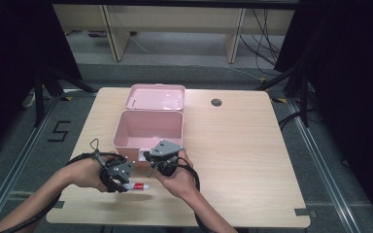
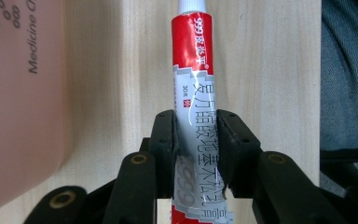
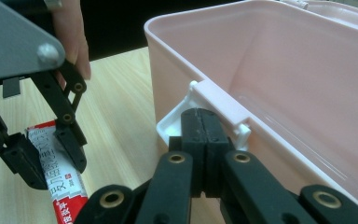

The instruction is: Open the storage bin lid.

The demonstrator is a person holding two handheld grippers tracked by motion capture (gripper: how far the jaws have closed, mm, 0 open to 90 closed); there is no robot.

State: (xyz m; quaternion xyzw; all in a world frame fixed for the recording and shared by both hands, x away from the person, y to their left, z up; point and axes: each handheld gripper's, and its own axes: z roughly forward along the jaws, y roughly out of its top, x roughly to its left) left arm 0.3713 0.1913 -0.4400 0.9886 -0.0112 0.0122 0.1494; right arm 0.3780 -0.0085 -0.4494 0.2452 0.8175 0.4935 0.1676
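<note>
My left gripper point(image 2: 196, 128) clamps the ointment tube point(image 2: 193, 84) just off the table, at seven o'clock of the open pink medicine box point(image 1: 148, 128). My right gripper point(image 3: 200, 122), jaws pressed together, rests at the box's front latch point(image 3: 216, 100). I judge the next move is carrying the tube over the rim into the box.

A light wooden table point(image 1: 252, 145) stands on grey floor point(image 1: 330, 160), with pale wooden furniture legs point(image 1: 234, 36) behind.
</note>
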